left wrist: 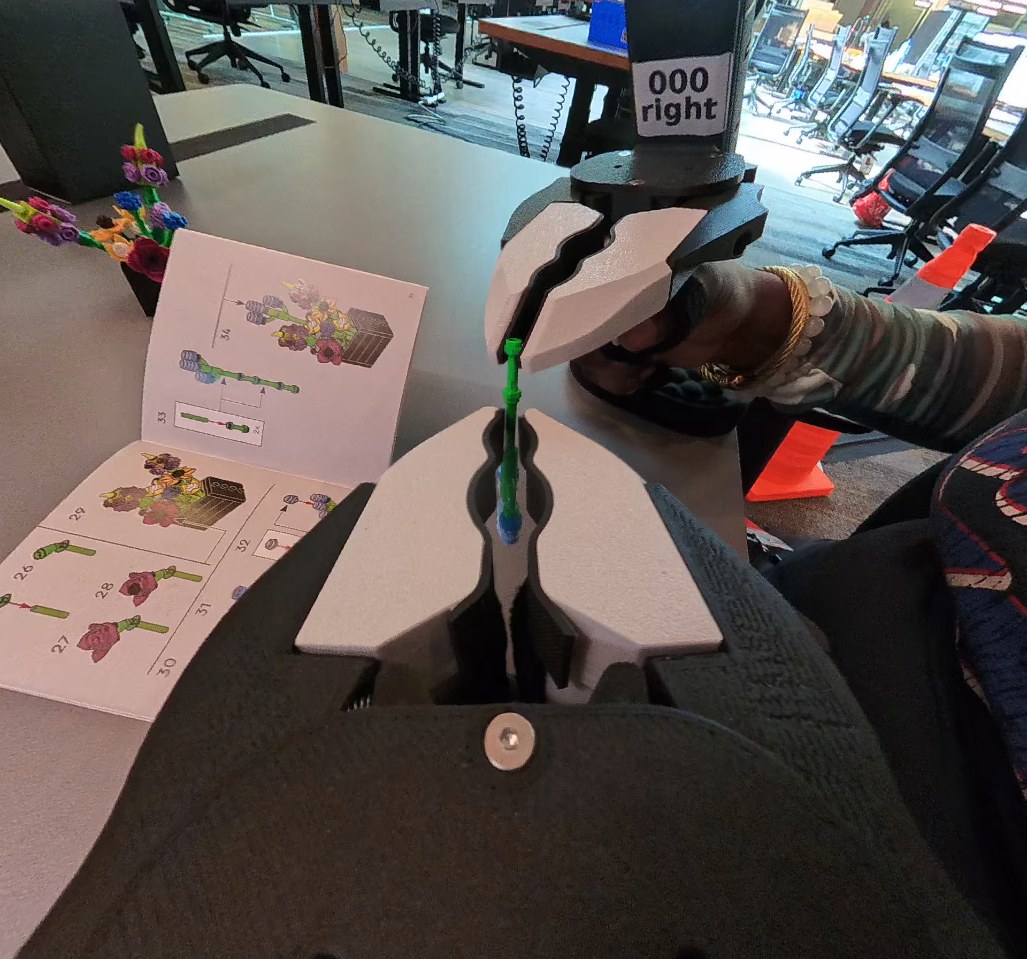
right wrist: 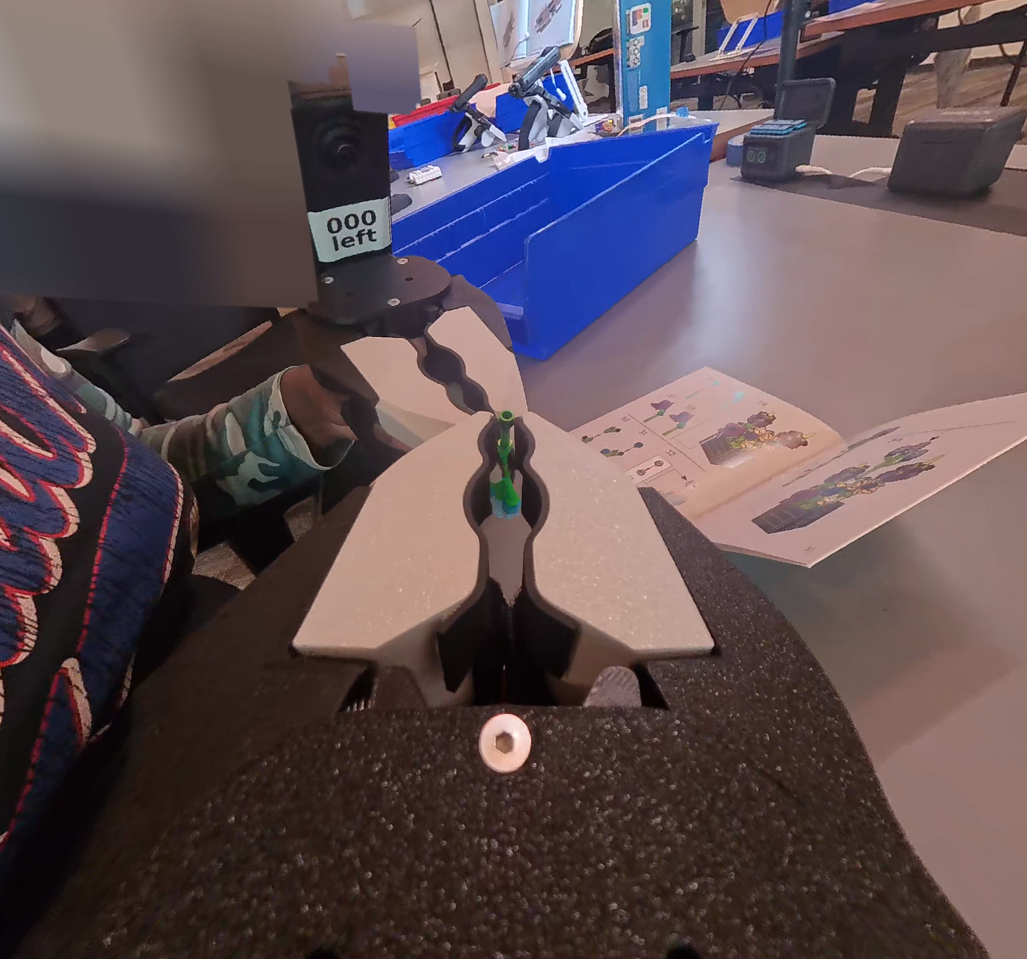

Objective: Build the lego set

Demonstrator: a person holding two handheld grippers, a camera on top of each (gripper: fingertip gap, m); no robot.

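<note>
A thin green lego stem (left wrist: 512, 376) with a blue flower piece (left wrist: 508, 529) at its near end is held above the grey table. My left gripper (left wrist: 510, 415) is shut on the stem's lower part. My right gripper (left wrist: 514, 357) comes down from above, its tips closed on the stem's top end. In the right wrist view the stem (right wrist: 504, 449) sits between the fingers of my right gripper (right wrist: 505, 421), and my left gripper (right wrist: 492, 404) meets it tip to tip. A built flower bouquet (left wrist: 133, 221) in a black pot stands at the far left.
An open instruction booklet (left wrist: 267, 376) lies on the grey table (left wrist: 361, 210) left of the grippers, also in the right wrist view (right wrist: 778, 465). A blue bin (right wrist: 583, 243) stands behind. An orange cone (left wrist: 794, 465) is on the floor. A person's lap lies close by. My two grippers' fingertips are within a few centimetres of each other. The built flower bouquet (left wrist: 133, 221) is about equally far from each gripper, around 25 cm.
</note>
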